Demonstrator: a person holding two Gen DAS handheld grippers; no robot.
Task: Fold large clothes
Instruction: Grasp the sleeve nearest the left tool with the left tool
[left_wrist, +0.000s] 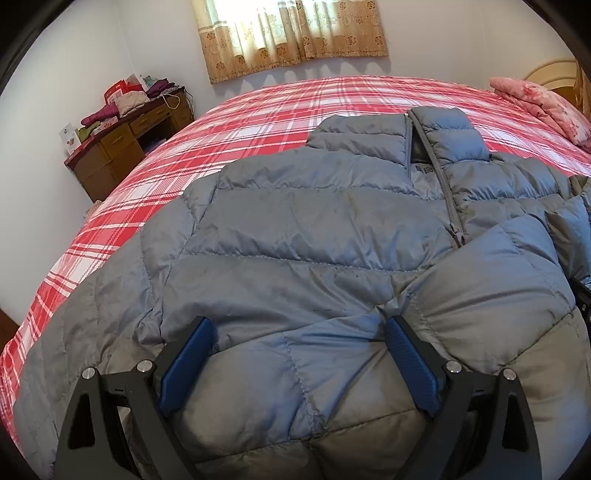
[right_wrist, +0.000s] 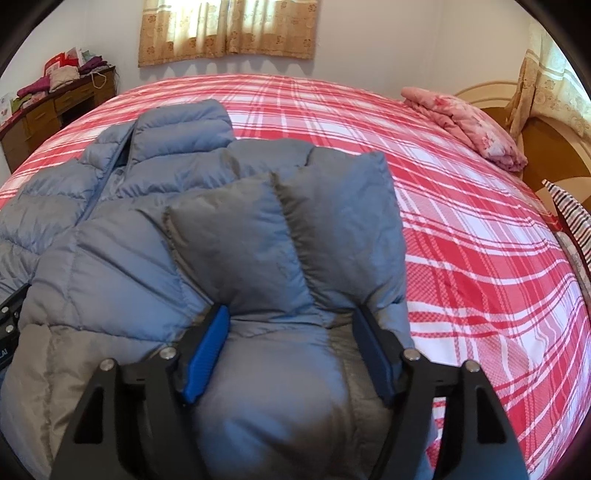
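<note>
Down at the left gripper (left_wrist: 297, 325), the two blue ribbed pads (left_wrist: 413, 365) stand wide apart, with the lower body of a grey quilted puffer jacket (left_wrist: 295, 229) bulging between them; whether they pinch the fabric I cannot tell. The right gripper (right_wrist: 291, 314) is spread much the same, its blue pads (right_wrist: 207, 350) flanking a puffy folded sleeve (right_wrist: 280, 236) that rises in two stitched lobes between the fingers and lies across the jacket's front.

Outward from both, the jacket lies face up on a bed covered by a red-and-white plaid sheet (right_wrist: 461, 221), its collar (left_wrist: 439, 136) pointing away from the cameras and the zip (left_wrist: 448, 199) partly undone near the neck. The shell is smooth and slightly shiny, sewn into horizontal padded bands, with darker smudges on the chest.

A folded pink floral quilt (right_wrist: 469, 122) sits at the far right of the bed beside a curved wooden headboard (right_wrist: 546, 155). To the left, a brown wooden desk (left_wrist: 118, 147) carries stacked folded clothes and red boxes. Patterned beige curtains (left_wrist: 291, 33) hang over the window on the far wall.
</note>
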